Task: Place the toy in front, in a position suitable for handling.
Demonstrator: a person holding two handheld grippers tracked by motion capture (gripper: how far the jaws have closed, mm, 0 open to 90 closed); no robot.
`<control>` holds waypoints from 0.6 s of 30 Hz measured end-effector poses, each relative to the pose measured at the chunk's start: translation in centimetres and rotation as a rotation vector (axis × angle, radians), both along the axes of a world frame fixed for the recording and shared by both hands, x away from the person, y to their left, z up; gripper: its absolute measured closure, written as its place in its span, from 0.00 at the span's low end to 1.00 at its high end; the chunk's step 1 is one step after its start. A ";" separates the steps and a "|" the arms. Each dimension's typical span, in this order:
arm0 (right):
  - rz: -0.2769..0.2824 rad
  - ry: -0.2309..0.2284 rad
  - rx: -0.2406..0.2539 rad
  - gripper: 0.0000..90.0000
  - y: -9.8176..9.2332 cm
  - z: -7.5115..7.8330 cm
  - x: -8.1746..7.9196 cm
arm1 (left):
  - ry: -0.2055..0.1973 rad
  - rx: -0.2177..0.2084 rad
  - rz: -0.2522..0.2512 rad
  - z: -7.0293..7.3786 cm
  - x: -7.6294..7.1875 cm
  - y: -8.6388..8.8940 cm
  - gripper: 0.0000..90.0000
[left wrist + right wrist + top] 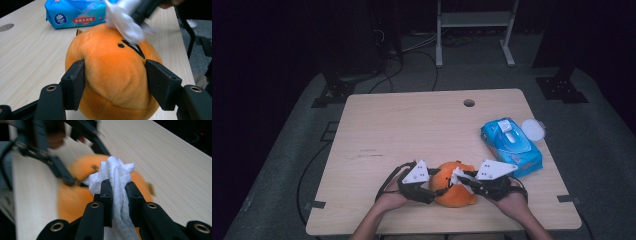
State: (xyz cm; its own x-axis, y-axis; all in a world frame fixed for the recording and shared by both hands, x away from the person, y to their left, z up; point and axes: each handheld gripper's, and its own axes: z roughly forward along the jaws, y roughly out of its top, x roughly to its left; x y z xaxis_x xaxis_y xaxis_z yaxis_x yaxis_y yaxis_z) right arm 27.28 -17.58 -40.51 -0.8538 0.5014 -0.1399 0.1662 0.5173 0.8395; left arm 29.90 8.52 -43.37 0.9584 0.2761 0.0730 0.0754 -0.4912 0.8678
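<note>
Plush toy (453,191), round, orange and soft-napped with a small black stitched face, sits at the near edge of the surface (412,130), about midway along it. On its left, the left gripper (426,190) has its two black jaws pressed into the toy's flanks, denting the fuzzy fabric, so it is clamped on the toy; in the left gripper view the fingers (73,83) sink into the pile on either side. Against the toy's upper right lies a crumpled white wipe (460,178), thin and wrinkled, which the right gripper (468,181) pinches tight between its closed jaws; the right gripper view shows the wipe (117,185) bunched above the pads and trailing down between them. Farther right, well apart from the toy, a glossy blue pack of wipes (511,145) lies near the right edge, with a round white lid (532,129) just beyond it at the rim. Left and far parts of the pale wood-grain surface lie bare, with a round hole (469,103) near the far edge. Around it spreads grey floor with black cables, dark stands and a white frame beyond.
</note>
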 end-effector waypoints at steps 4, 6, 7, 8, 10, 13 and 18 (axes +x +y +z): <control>-0.024 0.055 0.028 0.87 -1.5 -1.0 0.2 | 0.102 -0.057 0.030 0.7 0.7 0.1 0.19; -0.004 0.068 0.038 0.87 -1.1 -1.1 -0.2 | 0.128 -0.097 0.035 1.0 0.9 -0.1 0.18; 0.014 0.070 0.046 0.87 -0.9 -1.0 -0.4 | 0.114 -0.095 0.023 0.9 0.8 -0.4 0.22; 0.036 0.068 0.048 0.87 -0.2 -0.8 -0.6 | 0.090 -0.064 0.021 0.7 0.6 -0.6 0.26; 0.041 0.040 0.011 0.87 0.5 -0.7 -1.0 | 0.078 -0.053 0.018 0.3 0.5 -0.5 0.32; 0.033 0.050 0.029 0.87 -0.1 -0.8 -0.5 | 0.077 -0.049 0.023 0.0 0.5 0.1 0.38; -0.026 0.069 0.007 0.87 -1.9 -1.4 0.2 | 0.116 -0.044 0.006 -0.2 0.8 0.6 0.39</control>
